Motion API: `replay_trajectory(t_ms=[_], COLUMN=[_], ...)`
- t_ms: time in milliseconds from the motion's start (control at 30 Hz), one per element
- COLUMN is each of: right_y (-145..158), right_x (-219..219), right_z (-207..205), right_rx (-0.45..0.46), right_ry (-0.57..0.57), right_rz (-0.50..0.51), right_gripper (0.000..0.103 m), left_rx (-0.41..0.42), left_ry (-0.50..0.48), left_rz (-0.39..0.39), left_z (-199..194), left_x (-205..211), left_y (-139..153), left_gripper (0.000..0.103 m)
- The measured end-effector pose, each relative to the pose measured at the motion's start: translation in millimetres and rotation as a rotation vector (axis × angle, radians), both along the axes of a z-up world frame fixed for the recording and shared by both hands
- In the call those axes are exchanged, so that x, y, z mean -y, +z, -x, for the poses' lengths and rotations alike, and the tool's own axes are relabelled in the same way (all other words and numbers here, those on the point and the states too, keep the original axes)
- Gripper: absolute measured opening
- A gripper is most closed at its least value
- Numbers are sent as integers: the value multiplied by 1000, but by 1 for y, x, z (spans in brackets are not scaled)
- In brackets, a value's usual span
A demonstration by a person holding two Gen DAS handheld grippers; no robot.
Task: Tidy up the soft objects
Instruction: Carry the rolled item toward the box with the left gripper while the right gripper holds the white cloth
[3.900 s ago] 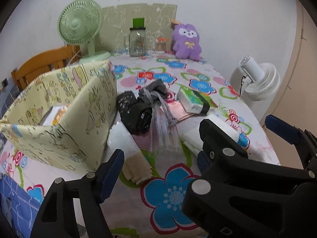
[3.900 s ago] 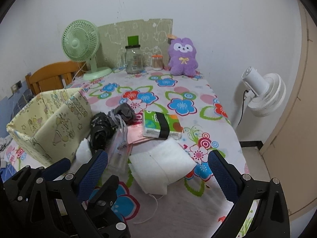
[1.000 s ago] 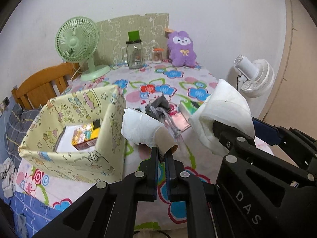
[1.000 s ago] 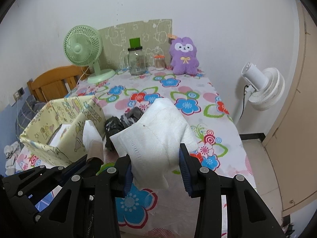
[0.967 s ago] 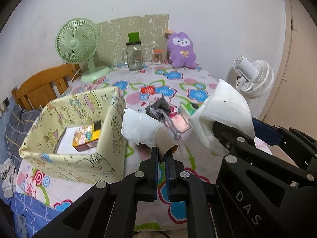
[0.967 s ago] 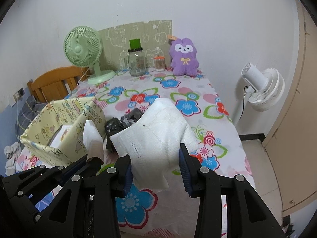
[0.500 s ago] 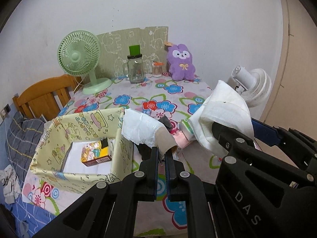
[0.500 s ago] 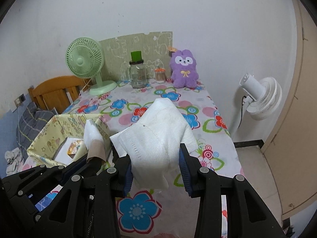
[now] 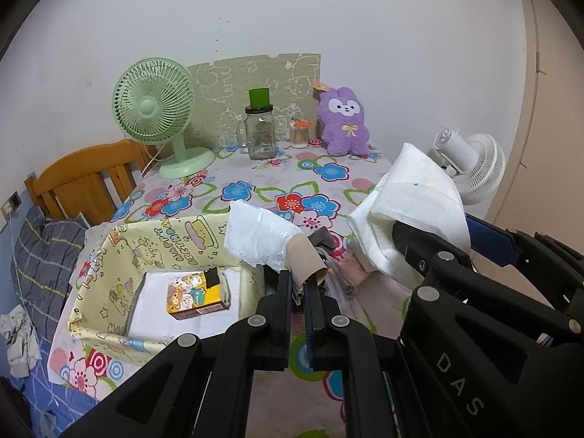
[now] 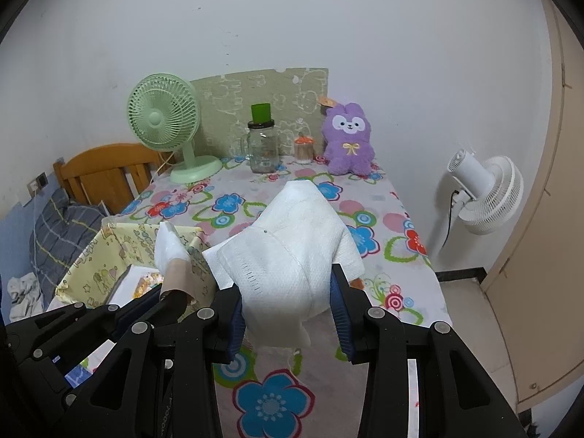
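Your left tongs (image 9: 299, 286) pinch the wrapped packet (image 9: 261, 241); beside them, your right tongs (image 10: 288, 308) clamp the white cloth (image 10: 295, 241)

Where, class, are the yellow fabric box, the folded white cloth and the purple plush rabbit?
yellow fabric box (image 9: 109, 255): left wrist view, inner left wall.
folded white cloth (image 10: 292, 241): right wrist view, middle of its top fold.
purple plush rabbit (image 10: 348, 146): right wrist view, its belly.
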State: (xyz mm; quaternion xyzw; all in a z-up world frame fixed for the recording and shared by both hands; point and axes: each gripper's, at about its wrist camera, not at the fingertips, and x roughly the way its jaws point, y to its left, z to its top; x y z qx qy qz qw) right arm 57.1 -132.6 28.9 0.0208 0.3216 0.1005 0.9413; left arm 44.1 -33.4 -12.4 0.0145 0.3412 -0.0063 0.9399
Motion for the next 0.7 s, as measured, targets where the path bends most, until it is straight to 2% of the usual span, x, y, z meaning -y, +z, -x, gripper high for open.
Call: replay_trajectory(t_ms=[700], right_y=[4], right_x=[-68], right_z=[-28], right_rx=[-2], right_ry=[98], right_rz=[-16], right_gripper=[44], left_rx=[5], left_ry=[85], left_rz=[-10], left_z=[-18], left_x=[-63], left_y=[2], left_gripper=[3])
